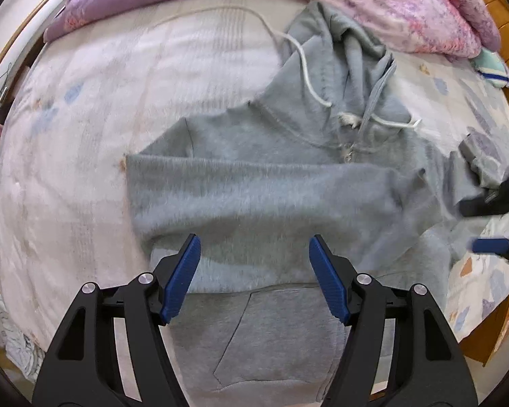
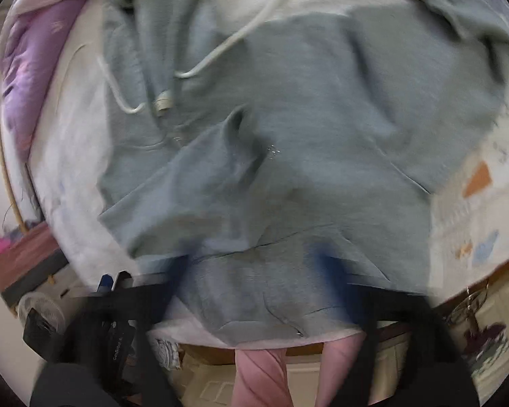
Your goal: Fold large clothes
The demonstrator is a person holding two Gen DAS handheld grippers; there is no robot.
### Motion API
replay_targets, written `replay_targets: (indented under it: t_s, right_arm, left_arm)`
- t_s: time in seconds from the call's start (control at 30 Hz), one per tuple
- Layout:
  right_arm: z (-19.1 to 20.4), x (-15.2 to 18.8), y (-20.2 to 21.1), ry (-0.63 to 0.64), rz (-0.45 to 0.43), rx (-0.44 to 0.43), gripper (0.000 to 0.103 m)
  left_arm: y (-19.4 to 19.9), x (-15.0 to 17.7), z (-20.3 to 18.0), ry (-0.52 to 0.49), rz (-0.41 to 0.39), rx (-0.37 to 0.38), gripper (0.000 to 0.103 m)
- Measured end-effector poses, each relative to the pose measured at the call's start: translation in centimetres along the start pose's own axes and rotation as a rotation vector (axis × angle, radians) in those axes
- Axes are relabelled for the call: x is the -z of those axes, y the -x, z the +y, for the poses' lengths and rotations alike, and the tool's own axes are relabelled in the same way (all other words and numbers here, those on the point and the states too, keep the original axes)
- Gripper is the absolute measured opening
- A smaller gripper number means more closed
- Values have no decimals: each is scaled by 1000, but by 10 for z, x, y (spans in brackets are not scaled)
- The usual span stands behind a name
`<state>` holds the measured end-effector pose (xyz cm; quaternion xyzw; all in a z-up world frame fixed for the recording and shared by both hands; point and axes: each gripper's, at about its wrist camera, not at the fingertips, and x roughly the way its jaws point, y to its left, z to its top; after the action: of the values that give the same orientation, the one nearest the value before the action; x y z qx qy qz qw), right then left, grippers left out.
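hoodie: grey fleece zip hoodie [image 1: 271, 183] is lying on the pale patterned bedsheet [image 1: 85, 156], one sleeve folded across its chest
left gripper [image 1: 254, 264]: hovering over hoodie, blue pads apart, gripping nothing
right gripper [image 2: 258, 264]: blurred, fingers apart over the hem

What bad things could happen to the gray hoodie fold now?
1. The sleeve lies loosely across the gray hoodie; with the left gripper open above it and holding nothing, a bump could probably slide it off.
2. The white drawstring trails loose by the hood and might snag or get folded in crooked.
3. The right wrist view is blurred, so the right gripper seems to be moving fast and could drag the cloth.
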<state>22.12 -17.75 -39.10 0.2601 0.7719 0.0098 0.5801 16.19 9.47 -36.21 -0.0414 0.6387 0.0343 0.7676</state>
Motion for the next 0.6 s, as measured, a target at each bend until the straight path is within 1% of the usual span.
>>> replay_targets:
  t_s: [0.07, 0.1, 0.13, 0.2, 0.23, 0.3, 0.33, 0.37, 0.4, 0.43, 0.47, 0.5, 0.53, 0.57, 0.6]
  right_arm:
    - [-1, 4, -2, 4, -2, -4, 90]
    - [-2, 5, -5, 8, -5, -4, 90]
    - [-1, 4, -9, 14, -7, 6, 90]
    - [-1, -2, -24, 30, -11, 96, 90]
    - [-3, -6, -35, 30, -18, 155, 90]
    - [-9, -13, -55, 21, -30, 225, 90]
    - [-12, -15, -60, 14, -32, 225, 84]
    - [-14, -19, -66, 1, -43, 188, 71]
    - [-15, -21, -67, -5, -63, 140, 65]
    - [-14, -22, -66, -1, -91, 117, 46]
    - [-12, -23, -67, 18, -135, 141, 7]
    - [-11, -24, -70, 39, -147, 203, 7]
    - [-12, -21, -70, 40, -137, 214, 7]
    - [-12, -15, -64, 50, -141, 187, 6]
    - [-12, -10, -58, 71, -155, 200, 6]
  left_arm:
    - [-9, 2, 3, -5, 24, -27, 69]
    - [-14, 3, 6, 3, 38, -30, 72]
    - [-19, 4, 9, 16, 51, -30, 73]
    - [-31, 7, 19, 52, 84, -24, 73]
    - [-38, 9, 25, 79, 107, -20, 73]
    - [-58, 16, 41, 145, 166, -9, 73]
    - [-70, 20, 51, 197, 206, 2, 73]
    - [-76, 23, 58, 228, 224, 8, 73]
    - [-85, 26, 68, 279, 236, 25, 72]
    - [-90, 27, 76, 315, 233, 31, 60]
    - [-98, 29, 84, 333, 229, -3, 47]
    - [-106, 30, 86, 323, 248, -39, 18]
    - [-117, 31, 91, 302, 298, -83, 9]
    - [-117, 31, 93, 306, 299, -70, 9]
    - [-114, 32, 99, 325, 293, -45, 8]
